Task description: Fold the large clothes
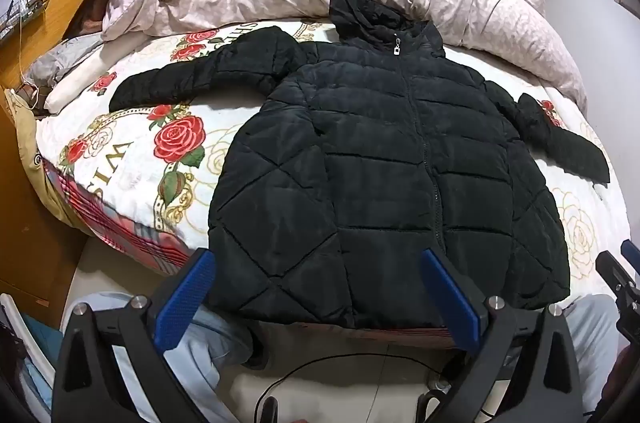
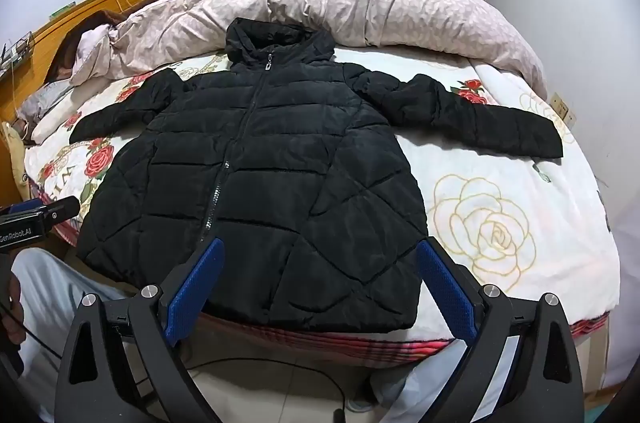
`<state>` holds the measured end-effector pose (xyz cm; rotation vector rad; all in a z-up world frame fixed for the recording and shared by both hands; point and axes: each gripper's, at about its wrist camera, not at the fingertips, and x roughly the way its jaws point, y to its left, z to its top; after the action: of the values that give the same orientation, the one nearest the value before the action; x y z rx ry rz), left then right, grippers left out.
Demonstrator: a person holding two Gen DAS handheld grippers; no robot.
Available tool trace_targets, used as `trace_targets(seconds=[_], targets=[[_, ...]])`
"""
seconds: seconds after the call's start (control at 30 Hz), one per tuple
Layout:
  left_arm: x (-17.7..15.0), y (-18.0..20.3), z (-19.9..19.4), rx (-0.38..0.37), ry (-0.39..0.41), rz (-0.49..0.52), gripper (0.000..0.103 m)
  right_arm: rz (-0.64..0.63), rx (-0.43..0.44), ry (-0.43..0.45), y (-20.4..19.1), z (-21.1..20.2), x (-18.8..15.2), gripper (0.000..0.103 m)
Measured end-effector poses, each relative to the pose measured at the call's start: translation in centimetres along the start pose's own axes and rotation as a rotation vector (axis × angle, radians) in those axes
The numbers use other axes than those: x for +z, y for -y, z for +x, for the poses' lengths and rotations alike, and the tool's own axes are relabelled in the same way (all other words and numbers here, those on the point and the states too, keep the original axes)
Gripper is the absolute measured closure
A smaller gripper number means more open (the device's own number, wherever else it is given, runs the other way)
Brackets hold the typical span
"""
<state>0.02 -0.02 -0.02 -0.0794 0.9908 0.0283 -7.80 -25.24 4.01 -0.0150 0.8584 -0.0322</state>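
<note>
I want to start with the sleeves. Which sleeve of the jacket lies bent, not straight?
The jacket's sleeve beside the pale rose print: it kinks midway; the other lies straight.

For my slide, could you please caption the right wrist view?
Open right gripper poised over the hem of a zipped black puffer jacket spread flat on a rose-print bed.

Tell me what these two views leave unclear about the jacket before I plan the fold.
- Black jacket back side: both views, it lies face up on the bed.
- Hem middle: left wrist view, blue pads cover it.
- Zipper pull detail: too small.
- Hood lining: in shadow.
</note>
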Motion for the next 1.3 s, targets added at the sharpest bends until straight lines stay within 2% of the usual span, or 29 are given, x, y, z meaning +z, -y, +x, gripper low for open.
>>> trace_targets(seconds=[1.3], targets=[[-0.03, -0.10, -0.23, 0.000, 0.000, -0.005, 0.000, 0.005, 0.016, 0.004, -0.21, 0.03, -0.05, 0.006]])
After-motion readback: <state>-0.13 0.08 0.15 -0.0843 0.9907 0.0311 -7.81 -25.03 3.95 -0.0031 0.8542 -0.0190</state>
